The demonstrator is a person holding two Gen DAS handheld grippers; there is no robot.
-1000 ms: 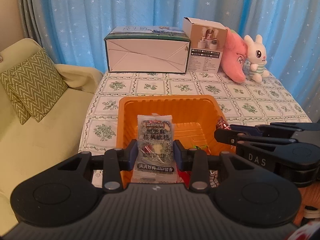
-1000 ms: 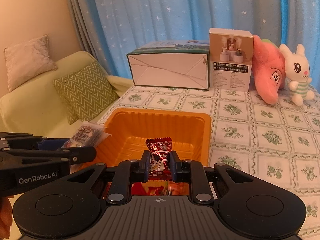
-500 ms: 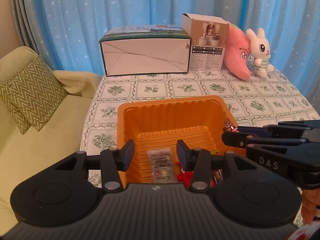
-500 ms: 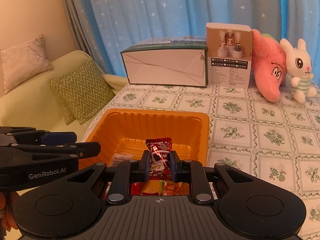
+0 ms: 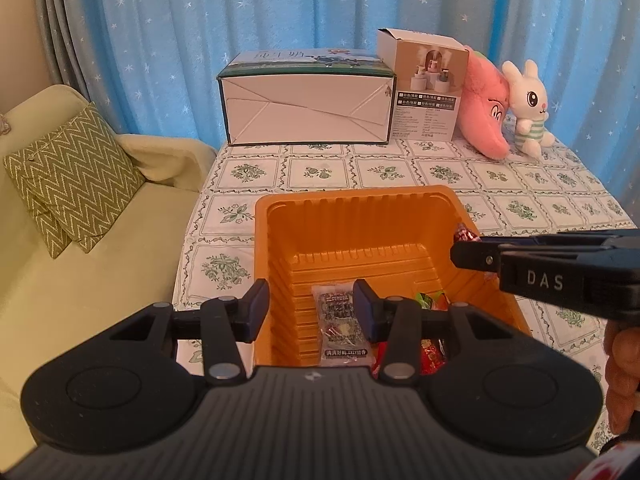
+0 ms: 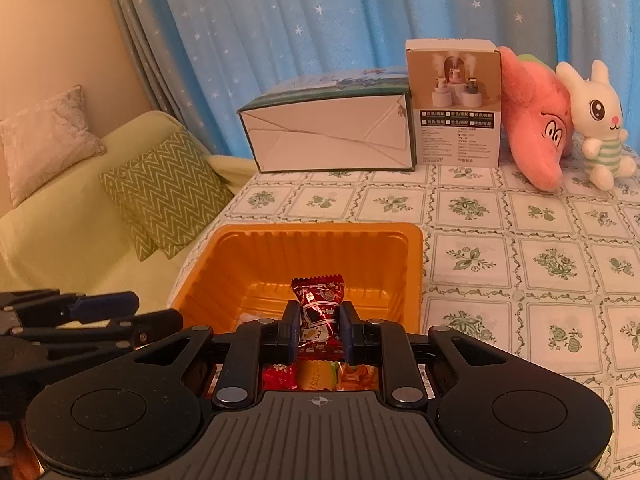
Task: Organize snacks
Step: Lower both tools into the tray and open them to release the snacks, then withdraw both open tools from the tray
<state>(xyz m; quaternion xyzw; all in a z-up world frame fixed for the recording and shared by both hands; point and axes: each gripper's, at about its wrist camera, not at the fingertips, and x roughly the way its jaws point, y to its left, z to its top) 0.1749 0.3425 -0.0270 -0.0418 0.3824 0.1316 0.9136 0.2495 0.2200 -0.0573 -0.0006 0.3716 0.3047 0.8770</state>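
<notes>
Red-wrapped candy is being pinched by the right gripper above the orange tray; release it low over the tray floor. The left gripper is hanging released, its fingers empty.

Tray near the table's front edge, snack packet inside it, long carton behind the tray, small box right of that carton, two plush toys further right, sofa left of the tray.

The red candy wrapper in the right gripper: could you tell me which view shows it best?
Right wrist view: the red candy wrapper sits centred, clamped upright over the orange tray. Left wrist view shows only its tip beyond the right gripper.
</notes>
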